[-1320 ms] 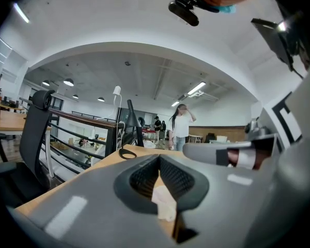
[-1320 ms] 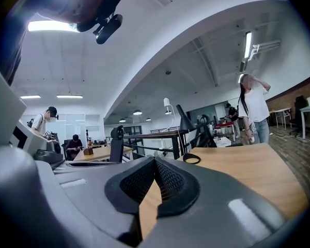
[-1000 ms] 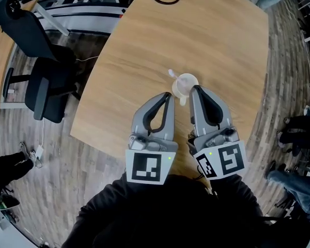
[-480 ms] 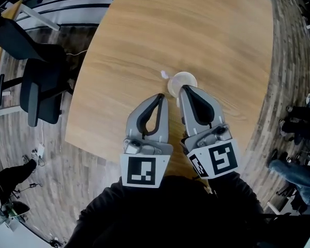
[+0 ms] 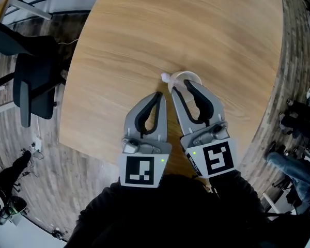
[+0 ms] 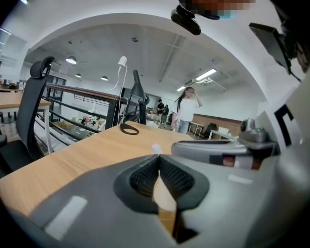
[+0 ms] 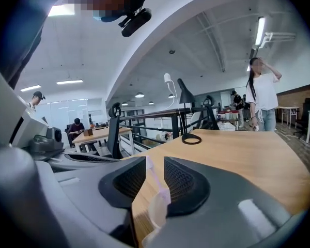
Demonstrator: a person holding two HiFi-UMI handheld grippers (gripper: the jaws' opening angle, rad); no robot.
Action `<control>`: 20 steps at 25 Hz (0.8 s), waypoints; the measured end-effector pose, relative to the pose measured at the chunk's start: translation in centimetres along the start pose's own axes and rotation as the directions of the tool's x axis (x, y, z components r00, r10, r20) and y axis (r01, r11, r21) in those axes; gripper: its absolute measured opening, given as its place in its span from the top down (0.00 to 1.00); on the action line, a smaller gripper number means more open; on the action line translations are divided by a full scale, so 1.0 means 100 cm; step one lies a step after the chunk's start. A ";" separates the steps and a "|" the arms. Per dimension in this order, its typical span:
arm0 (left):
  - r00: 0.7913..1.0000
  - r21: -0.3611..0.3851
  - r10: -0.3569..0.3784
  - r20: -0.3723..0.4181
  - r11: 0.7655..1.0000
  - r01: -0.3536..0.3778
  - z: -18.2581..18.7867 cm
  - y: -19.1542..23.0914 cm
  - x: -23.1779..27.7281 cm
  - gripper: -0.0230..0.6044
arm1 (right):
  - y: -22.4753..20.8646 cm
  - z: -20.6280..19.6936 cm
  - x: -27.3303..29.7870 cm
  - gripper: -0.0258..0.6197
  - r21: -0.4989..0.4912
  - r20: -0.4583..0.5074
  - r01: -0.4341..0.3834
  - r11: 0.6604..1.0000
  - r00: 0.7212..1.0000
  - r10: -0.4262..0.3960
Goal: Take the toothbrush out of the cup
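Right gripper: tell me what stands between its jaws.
In the right gripper view, the toothbrush stands between the jaws of the right gripper, which have just been opening and stand apart.

Right gripper (image 5: 182, 87) opening by the cup (image 5: 194, 75)
Its fingers (image 7: 183, 182) have just spread apart, with the toothbrush (image 7: 156, 190) between them; the gripper has closed in on the cup's rim.

left gripper (image 5: 158, 95) closed, right gripper (image 5: 182, 89) jaws just opening

Wood table (image 5: 144, 45), black office chair (image 5: 33, 87) beside it — plank floor (image 5: 294, 56), strip-lit ceiling (image 7: 196, 40).
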State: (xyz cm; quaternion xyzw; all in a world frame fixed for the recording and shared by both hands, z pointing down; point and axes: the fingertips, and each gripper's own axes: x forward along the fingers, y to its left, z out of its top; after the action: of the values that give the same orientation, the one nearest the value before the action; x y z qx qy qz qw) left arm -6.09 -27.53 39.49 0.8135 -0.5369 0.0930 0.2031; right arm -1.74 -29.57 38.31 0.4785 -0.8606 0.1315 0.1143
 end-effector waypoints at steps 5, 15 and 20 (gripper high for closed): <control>1.000 -0.017 0.017 -0.016 1.000 -0.017 -0.007 0.014 0.005 0.95 | 0.002 -0.010 0.012 0.75 -0.069 -0.046 -0.009 0.998 0.999 0.006; 0.999 -0.062 0.013 -0.041 0.998 -0.016 -0.024 0.032 0.019 0.95 | 0.004 -0.020 0.029 0.75 -0.170 -0.099 0.010 0.985 0.995 -0.027; 0.999 -0.079 0.004 -0.040 0.997 -0.007 -0.026 0.033 0.023 0.95 | 0.003 -0.021 0.034 0.75 -0.215 -0.137 0.010 0.977 0.990 -0.041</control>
State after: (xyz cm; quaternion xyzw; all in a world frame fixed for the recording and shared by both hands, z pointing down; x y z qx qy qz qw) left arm -8.00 -29.46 43.45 0.8014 -0.5382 0.0883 0.2456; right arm -3.60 -31.41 41.34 0.4640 -0.8533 0.0704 0.2272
